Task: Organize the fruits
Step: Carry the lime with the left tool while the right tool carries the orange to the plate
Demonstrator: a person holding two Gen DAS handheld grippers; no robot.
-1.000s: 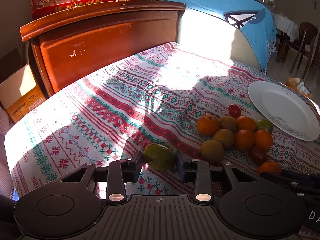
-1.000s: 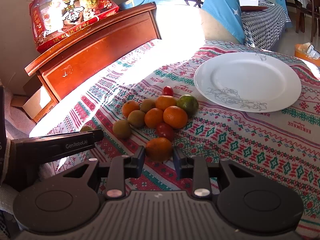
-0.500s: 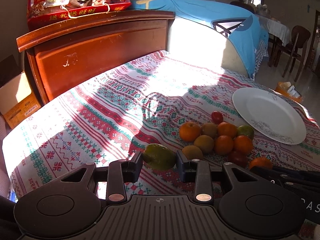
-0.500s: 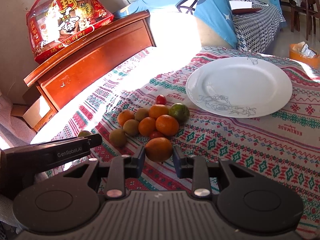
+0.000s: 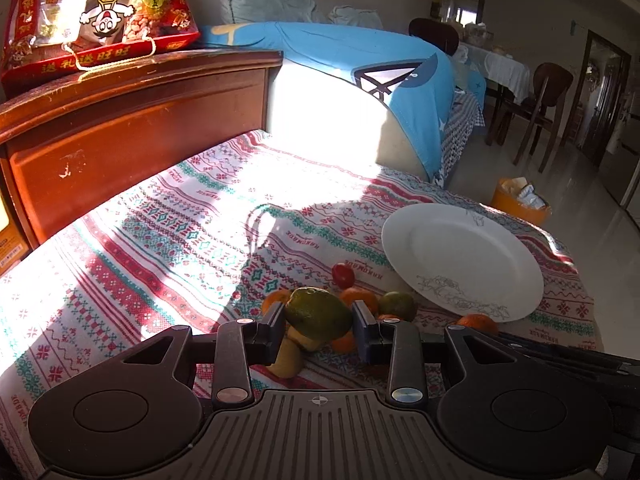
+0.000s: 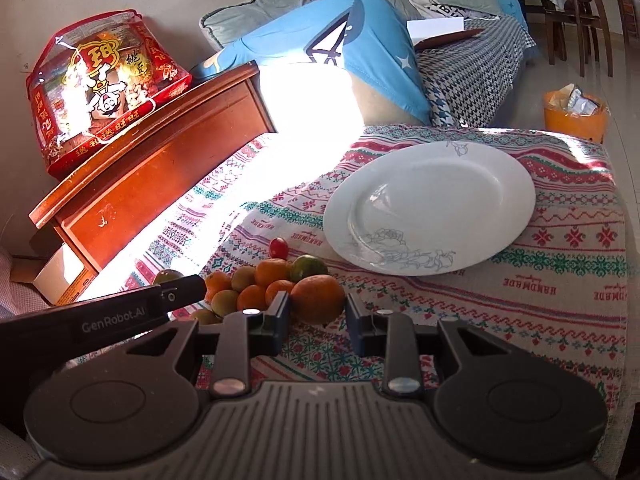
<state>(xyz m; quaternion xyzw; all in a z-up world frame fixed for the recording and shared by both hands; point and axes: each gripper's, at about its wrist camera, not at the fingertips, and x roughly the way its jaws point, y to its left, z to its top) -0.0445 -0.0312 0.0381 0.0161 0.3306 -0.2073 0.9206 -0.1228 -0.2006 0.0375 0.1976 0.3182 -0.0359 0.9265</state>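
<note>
In the left wrist view, much of the fruit pile [image 5: 352, 304] is hidden behind the left gripper [image 5: 319, 322] and the green mango [image 5: 318, 312] clamped between its two fingers at lower centre. Only slivers of oranges, a yellowish fruit below the mango, a green citrus [image 5: 398, 306] and a red cherry tomato [image 5: 343, 275] can be made out. A further orange at lower right is half covered by a dark bar that is cut off by the frame edge. The mango is held clear of the patterned tablecloth [image 5: 160, 240], with the pile seen beneath and behind it.

In the right wrist view, the right gripper [image 6: 318, 312] is closed on an orange [image 6: 318, 298] at lower centre, its fingers pressed to either side of the fruit. Whether the orange is lifted off the cloth cannot be told. The pile [image 6: 256, 284] lies just left of it, and its lower left part is blocked by the body of the other gripper, seen as a dark bar at left.

The white plate [image 6: 432, 208] lies at centre right of this view, with nothing on it, just beyond the pile. Both grippers are directed forward over the table, roughly level, towards the plate. A red snack bag [image 6: 104, 84] stands on a wooden cabinet [image 6: 152, 160] at upper left, washed out in part by strong sunlight.
</note>
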